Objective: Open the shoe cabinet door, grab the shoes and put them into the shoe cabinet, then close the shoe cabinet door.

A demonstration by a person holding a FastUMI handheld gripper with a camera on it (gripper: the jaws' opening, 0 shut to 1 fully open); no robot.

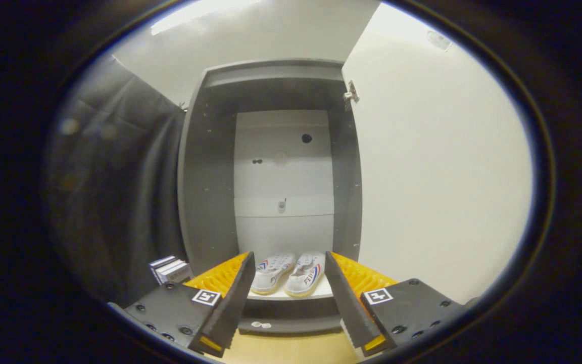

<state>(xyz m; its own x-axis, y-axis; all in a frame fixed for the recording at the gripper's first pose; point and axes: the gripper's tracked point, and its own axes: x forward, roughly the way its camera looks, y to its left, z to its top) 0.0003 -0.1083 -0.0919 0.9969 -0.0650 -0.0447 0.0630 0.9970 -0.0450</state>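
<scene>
- The shoe cabinet is a tall, narrow box with dark grey matt side walls and a pale back panel made of flat boards with a few small round holes.
- Its door is swung open to the right; the inner face is smooth and off-white, with a small metal hinge at the top corner where door meets cabinet.
- A pair of white canvas sneakers with red and blue side stripes and pale rubber soles sits side by side on the cabinet's white bottom shelf, toes pointing towards the near edge.
- The gripper has its two wedge-shaped fingers spread wide apart, clamped on nothing; the shoes lie beyond and between the fingertips, not touching them.
- Each finger's inner face is ribbed, and each finger block carries a small square black-and-white marker.
- To the left of the cabinet hangs dark, creased cloth, and at its foot, near the left finger, stand a few small boxes with pale faces.
- The floor near the cabinet's dark plinth is smooth, light wood-toned.
</scene>
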